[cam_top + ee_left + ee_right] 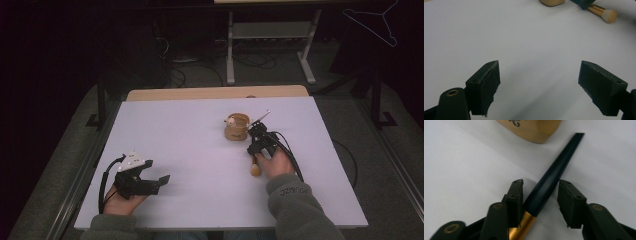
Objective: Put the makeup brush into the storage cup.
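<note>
Right claw (540, 195): half closed around brush handle (554, 172); firm grip cannot be told.
Left claw (539, 85): held wide open, empty, above counter (499, 32).
Wooden cup (236, 127): just beyond brush.

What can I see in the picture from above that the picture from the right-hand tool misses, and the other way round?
The high view alone takes in the whole white table, the left gripper held open off to one side, the person's grey sleeve and the floor beyond. The right gripper view alone shows, close up, the right gripper with its jaws either side of the dark handle and gold collar of the makeup brush. Both share the brush and the round tan wooden holder.
</note>
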Available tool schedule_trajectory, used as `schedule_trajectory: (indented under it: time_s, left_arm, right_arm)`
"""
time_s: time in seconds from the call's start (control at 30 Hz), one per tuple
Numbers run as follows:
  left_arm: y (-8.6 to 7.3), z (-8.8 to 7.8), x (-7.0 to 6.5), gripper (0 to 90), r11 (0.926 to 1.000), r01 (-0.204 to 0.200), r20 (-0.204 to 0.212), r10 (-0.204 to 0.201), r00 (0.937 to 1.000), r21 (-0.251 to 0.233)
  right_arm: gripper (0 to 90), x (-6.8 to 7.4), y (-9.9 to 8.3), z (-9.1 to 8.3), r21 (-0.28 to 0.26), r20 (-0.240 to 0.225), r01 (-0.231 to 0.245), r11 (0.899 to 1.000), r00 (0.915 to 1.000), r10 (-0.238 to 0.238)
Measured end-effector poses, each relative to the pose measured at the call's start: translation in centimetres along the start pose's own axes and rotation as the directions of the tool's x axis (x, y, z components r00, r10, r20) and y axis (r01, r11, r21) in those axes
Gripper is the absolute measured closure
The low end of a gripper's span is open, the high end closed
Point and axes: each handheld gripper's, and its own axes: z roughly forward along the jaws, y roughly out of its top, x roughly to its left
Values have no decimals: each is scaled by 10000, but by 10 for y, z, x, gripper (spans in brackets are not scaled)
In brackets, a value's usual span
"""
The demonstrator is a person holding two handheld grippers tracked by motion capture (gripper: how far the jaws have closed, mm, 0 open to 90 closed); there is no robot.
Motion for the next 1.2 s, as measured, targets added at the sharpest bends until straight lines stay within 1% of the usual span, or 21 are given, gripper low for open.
schedule_trajectory:
  time_s: [0.1, 0.13, 0.2, 0.27, 0.37, 0.47, 0.5, 0.53, 0.6, 0.63, 0.67, 0.7, 0.77, 0.83, 0.87, 0.9, 0.97, 1.07, 1.13, 1.17, 1.2]
  left_arm:
    - [0, 0, 0, 174, 10000, 3, -7, -3, 10000, 7]
    - [0, -1, 0, 174, 10000, -14, -7, 14, 10000, 8]
    - [0, -1, 0, 174, 10000, -11, -7, 11, 10000, 6]
    - [0, -1, 0, 174, 10000, -19, -2, 19, 10000, 1]
    - [0, 0, 0, 174, 10000, -19, 0, 19, 10000, -35]
    - [0, -1, 1, 175, 9999, -116, 1, 116, 9999, 54]
    - [0, -1, 1, 174, 9999, -119, 0, 119, 9999, 66]
    - [0, -1, 1, 174, 9999, -126, 0, 126, 9999, 74]
    - [0, -1, 1, 175, 9999, -131, 5, 131, 9999, 76]
    - [0, 0, 0, 174, 10000, -83, 4, 83, 10000, 37]
    - [0, 0, 1, 175, 9998, -155, 6, 155, 9999, 109]
    - [0, 0, 1, 174, 9999, -140, 20, 139, 9999, 94]
    - [0, 0, 0, 174, 9998, -166, 8, 166, 9999, 86]
    - [0, 1, -1, 175, 9999, -130, 34, 129, 9999, 70]
    - [0, 1, 0, 175, 9996, -224, 46, 223, 9997, 164]
    - [0, 2, -2, 175, 9999, -121, 51, 121, 9999, 43]
    - [0, 2, -2, 175, 9998, -171, 51, 171, 9998, 97]
    - [1, 1, -2, 175, 9995, -253, 69, 251, 9997, 211]
    - [1, 2, -2, 176, 9992, -348, 92, 346, 9994, 202]
    - [1, 2, -3, 176, 9992, -336, 108, 334, 9994, 209]
    - [1, 2, -3, 176, 9991, -371, 126, 368, 9992, 207]
  right_arm:
    - [653, -1, -1, -1, -59, 4, -335, 9994, 9994, 335]
    - [682, -2, -2, -1, -66, 32, -334, 9994, 9994, 334]
    - [703, -5, -3, -1, -147, -124, -819, 9965, 9966, 817]
    - [718, -8, -4, -2, -162, -257, -1134, 9934, 9933, 1129]
    - [736, -12, -4, -3, -93, -212, -1225, 9924, 9923, 1223]
    - [738, -17, -5, -4, -8, -349, -1397, 9902, 9896, 1396]
    - [739, -20, -5, -4, 5, -382, -1412, 9900, 9893, 1411]
    - [739, -22, -6, -5, 35, -408, -1553, 9879, 9870, 1554]
    - [739, -28, -7, -6, 59, -294, -1661, 9861, 9857, 1662]
    - [739, -33, -9, -7, 51, -364, -1824, 9832, 9825, 1825]
    - [739, -38, -12, -8, 4, -482, -1989, 9800, 9789, 1987]
    - [740, -42, -14, -10, -45, -460, -2073, 9783, 9773, 2069]
    - [739, -51, -20, -13, -136, -585, -2270, 9738, 9724, 2259]
    - [740, -59, -26, -18, -241, -656, -2362, 9714, 9700, 2342]
    - [740, -63, -29, -21, -303, -751, -2367, 9711, 9694, 2339]
    - [740, -66, -31, -25, -358, -800, -2407, 9699, 9681, 2373]
    - [739, -70, -36, -32, -523, -920, -2412, 9691, 9674, 2358]
    - [739, -73, -41, -44, -723, -1075, -2173, 9734, 9720, 2090]
    - [739, -73, -45, -52, -924, -1241, -2081, 9737, 9727, 1961]
    - [739, -73, -46, -56, -989, -1371, -1913, 9765, 9746, 1771]
    - [739, -71, -47, -60, -1057, -1367, -1718, 9794, 9781, 1568]
